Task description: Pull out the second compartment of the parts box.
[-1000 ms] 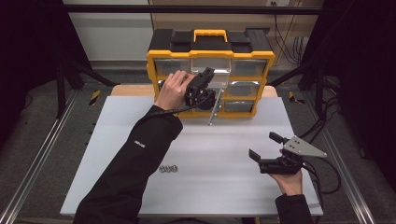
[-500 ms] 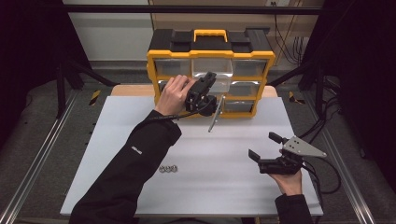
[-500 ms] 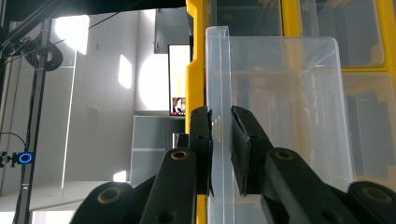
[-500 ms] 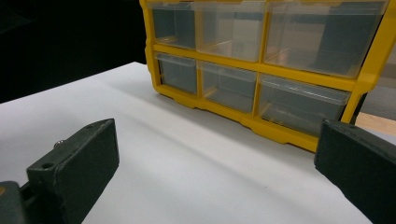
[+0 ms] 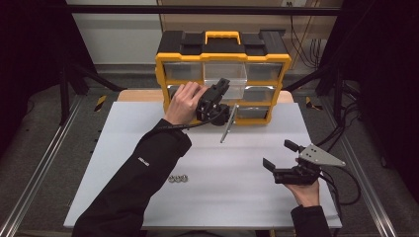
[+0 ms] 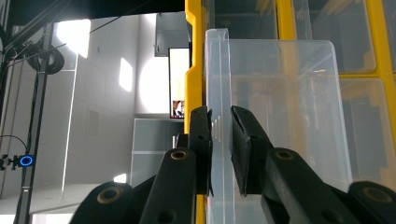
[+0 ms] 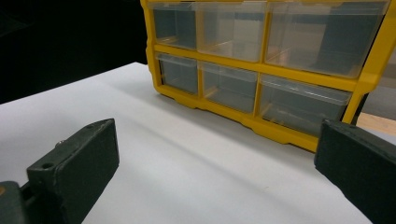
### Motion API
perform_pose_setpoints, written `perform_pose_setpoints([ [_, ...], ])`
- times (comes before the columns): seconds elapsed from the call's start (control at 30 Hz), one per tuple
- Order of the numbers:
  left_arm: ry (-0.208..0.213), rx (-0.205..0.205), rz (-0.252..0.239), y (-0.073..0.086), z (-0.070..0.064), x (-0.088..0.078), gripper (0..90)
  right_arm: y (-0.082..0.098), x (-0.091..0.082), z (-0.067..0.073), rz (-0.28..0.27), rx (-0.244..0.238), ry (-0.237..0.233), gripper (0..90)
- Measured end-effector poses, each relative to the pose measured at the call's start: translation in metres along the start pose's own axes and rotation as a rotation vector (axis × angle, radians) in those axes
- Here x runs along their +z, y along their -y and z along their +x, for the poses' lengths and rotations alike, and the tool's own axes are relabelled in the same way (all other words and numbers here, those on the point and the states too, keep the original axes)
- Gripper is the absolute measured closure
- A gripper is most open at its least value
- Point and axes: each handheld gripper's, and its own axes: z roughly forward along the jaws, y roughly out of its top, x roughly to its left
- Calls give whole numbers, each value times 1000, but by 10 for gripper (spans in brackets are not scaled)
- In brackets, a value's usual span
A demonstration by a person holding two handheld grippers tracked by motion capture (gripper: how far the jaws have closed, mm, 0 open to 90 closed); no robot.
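A yellow and black organizer (image 5: 222, 59) with clear drawers stands at the back of the white table (image 5: 123, 128). One clear drawer (image 5: 228, 129) sticks out of its middle column toward me. My left gripper (image 5: 219, 106) is at that drawer, turned on its side. In the left gripper view, the left gripper (image 6: 220, 135) is shut on the thin side wall of the drawer (image 6: 280, 116), with a pad on each face. My right gripper (image 5: 280, 154) rests low at the table's front right, jaws wide open and nothing between them. In its own view the right gripper (image 7: 219, 140) faces the organizer (image 7: 261, 84).
A few small metal nuts (image 5: 179, 178) lie on the table near the left sleeve. The organizer's other drawers are pushed in. Dark frame rails run along both sides of the table, and cables trail at the right.
The clear drawer has come a little further out of the organizer toward me, with the left gripper still on it. The right gripper has stayed where it was.
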Motion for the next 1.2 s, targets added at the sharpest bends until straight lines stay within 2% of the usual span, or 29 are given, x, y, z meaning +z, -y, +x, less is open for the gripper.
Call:
perform_pose_setpoints([
  [0.1, 7, 1, 5, -1, 0, -1, 780, 0, 0, -1, -5, -15, 0, 4],
  [0.13, 9, 23, 21, -1, 1, -3, 779, 0, 0, -1, -2, -9, 0, 4],
  [0.17, 9, 24, 22, -1, 2, -3, 779, 0, 0, 0, -1, -2, 1, 4],
  [0.27, 9, 19, 13, -1, 1, -4, 779, 0, 0, 0, -2, -1, 0, 4],
  [0.37, 12, -1, -4, -1, 1, -5, 779, 0, 0, -1, -6, -10, 0, 4],
  [0.5, 13, 17, 11, -2, 2, -6, 778, 0, 0, 0, -2, -1, -1, 4],
  [0.53, 14, 1, -3, -2, 1, -5, 777, 0, 1, 0, -3, -2, -1, 4],
  [0.63, 24, -11, -5, -1, 2, -5, 771, 0, 0, 0, -4, 2, -2, 4],
  [0.73, 35, -41, -7, -1, 3, -6, 751, 0, 0, 0, -3, 0, -1, 4],
  [0.77, 40, -48, -2, 0, 3, -6, 718, 0, 0, 0, -3, -1, -2, 4],
  [0.8, 50, -66, -5, 0, 4, -5, 626, 0, 0, 0, -2, -2, 0, 4],
  [0.83, 55, -77, -8, 1, 5, -6, 626, 0, 0, 0, -2, -2, 0, 4],
  [0.9, 64, -99, -7, 2, 8, -8, 569, 0, 0, 1, 2, 1, -1, 4],
  [0.93, 66, -131, -22, 2, 9, -9, 537, 0, 0, 0, 2, 0, -1, 4],
  [0.97, 84, -150, -14, 1, 12, -11, 483, 0, 0, 1, -1, 5, -2, 4],
  [1.03, 92, -179, -24, 2, 14, -14, 469, 0, 0, 1, -1, 5, -1, 4],
  [1.07, 107, -211, -31, 2, 16, -16, 421, 0, 1, 1, -2, 6, 0, 5],
  [1.1, 114, -227, -36, 2, 18, -17, 421, 0, 1, 1, -2, 6, 0, 5],
  [1.13, 122, -271, -53, 3, 19, -19, 409, 0, 1, 1, -2, 6, 0, 4],
  [1.2, 138, -320, -65, 3, 22, -22, 372, 0, 1, 1, 1, 9, 1, 4],
])
